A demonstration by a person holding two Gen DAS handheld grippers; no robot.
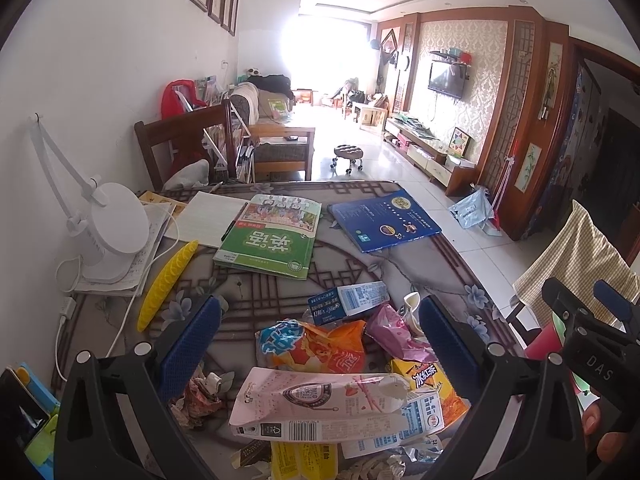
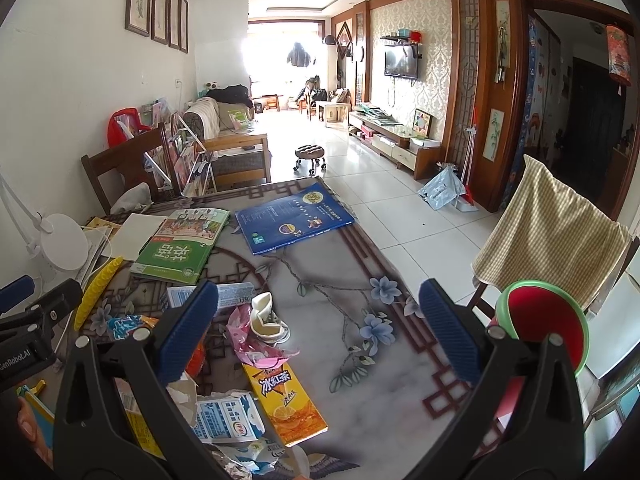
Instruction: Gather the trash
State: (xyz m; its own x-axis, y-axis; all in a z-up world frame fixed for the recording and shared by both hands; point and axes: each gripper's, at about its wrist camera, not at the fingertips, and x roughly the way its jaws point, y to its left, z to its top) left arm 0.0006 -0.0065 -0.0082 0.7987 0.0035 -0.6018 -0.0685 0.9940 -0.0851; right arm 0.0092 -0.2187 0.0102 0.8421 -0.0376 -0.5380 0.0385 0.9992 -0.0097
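Left wrist view. Left tool (image 1: 320, 344) spread wide, nothing pinched, hovering over a heap of trash on the counter (image 1: 352, 268). Between the fingers (image 1: 192, 348): one pink milk carton (image 1: 320, 404) lying flat nearest the camera, one orange snack bag (image 1: 316, 346) beyond it, one pink wrapper (image 1: 394, 334) toward the right finger, one yellow tea carton (image 1: 434, 386) by that finger, one blue-and-white carton (image 1: 350, 302) just past the fingertips. One crumpled wrapper (image 1: 198, 398) under the left finger. Further ahead: two books, one green (image 1: 272, 240) and one blue (image 1: 386, 220). Ahead to the left: one yellow ridged strip (image 1: 166, 282), one white desk lamp (image 1: 104, 232). Other tool seen at the far right edge. Counter covered in a grey floral-patterned mat; one wooden chair (image 1: 184, 144) at the far end.

Right wrist view. Right tool (image 2: 320, 332) also spread wide, gripping nothing. Trash mostly at and beyond the left finger (image 2: 188, 332): yellow tea carton (image 2: 290, 400) flat between the fingers, one white-and-blue milk carton (image 2: 228, 418) beside it, pink wrapper (image 2: 256, 340) and one crushed white cup (image 2: 268, 318) further ahead. One red bin with a green rim (image 2: 544, 324) just behind the right finger, off the counter's edge. One chair draped in checked cloth (image 2: 544, 236) past it. Long living room ahead: white tiled floor (image 2: 400, 208), one small wheeled stool (image 2: 310, 156), wall television (image 2: 401, 63), four framed pictures (image 2: 160, 8) on the left wall.
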